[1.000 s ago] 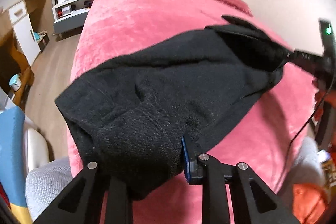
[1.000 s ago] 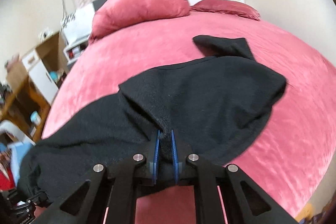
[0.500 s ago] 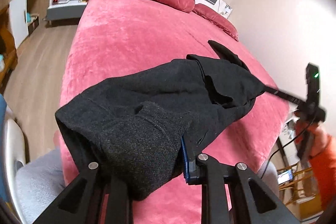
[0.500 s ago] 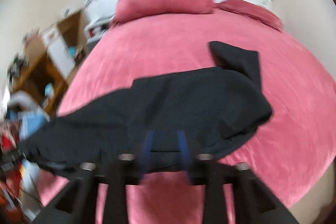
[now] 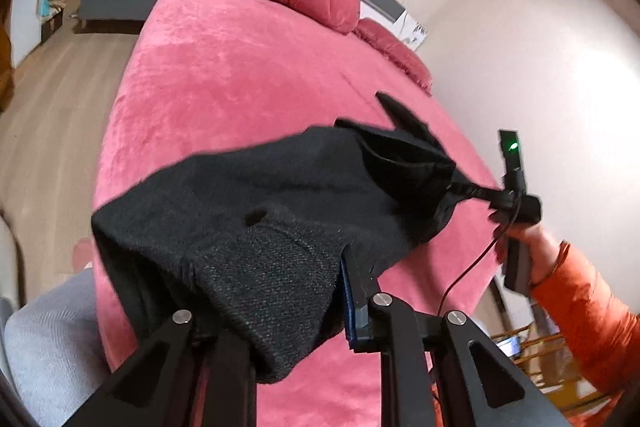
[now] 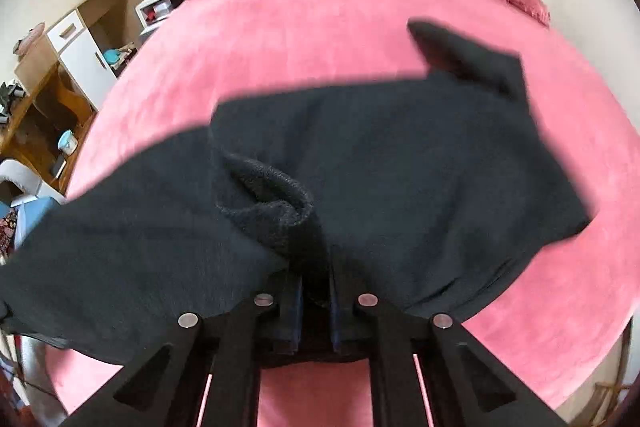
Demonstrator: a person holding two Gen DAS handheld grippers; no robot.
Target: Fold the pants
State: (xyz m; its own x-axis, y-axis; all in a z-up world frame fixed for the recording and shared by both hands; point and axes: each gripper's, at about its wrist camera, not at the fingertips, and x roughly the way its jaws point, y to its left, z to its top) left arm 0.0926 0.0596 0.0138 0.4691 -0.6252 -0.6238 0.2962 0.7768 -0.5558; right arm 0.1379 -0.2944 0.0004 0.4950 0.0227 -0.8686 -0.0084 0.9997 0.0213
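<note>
Both grippers grip the black pants [image 5: 280, 195]. Left gripper [image 5: 280, 291] is clamped tight on a thick ribbed fold right at its tips. Right gripper [image 6: 314, 279] let go and re-bit a sec ago, jaws closing now w/ a rolled hem pinched between. Ahead of the tools, cloth has come up off the pink bed [image 5: 240, 75] and hangs taut btwn them; far corner sticks up. Likely re-gripped for the next fold.
</note>
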